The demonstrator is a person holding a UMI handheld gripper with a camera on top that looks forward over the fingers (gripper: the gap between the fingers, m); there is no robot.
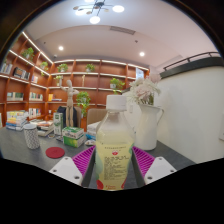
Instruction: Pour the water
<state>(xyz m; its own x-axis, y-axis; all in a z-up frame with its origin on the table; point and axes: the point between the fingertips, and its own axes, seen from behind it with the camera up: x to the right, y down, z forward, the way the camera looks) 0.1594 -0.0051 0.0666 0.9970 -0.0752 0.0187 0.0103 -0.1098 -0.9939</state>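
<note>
At the lower centre of the frame, the tongs (113,163) grip a clear plastic bottle with a white cap and red label (113,150), magenta pads pressed against both its sides, above the grey table (25,155). A white vase of flowers (146,120) stands right of centre.

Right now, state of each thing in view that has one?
bottle: upright, cap on, yellowish liquid inside, between the fingers
fingers: about the bottle; can't tell if both press on it
white pitcher: upright, flowers in it, beyond the bottle
cup: upright on the table, off to the side
ceiling lamp: on
</note>
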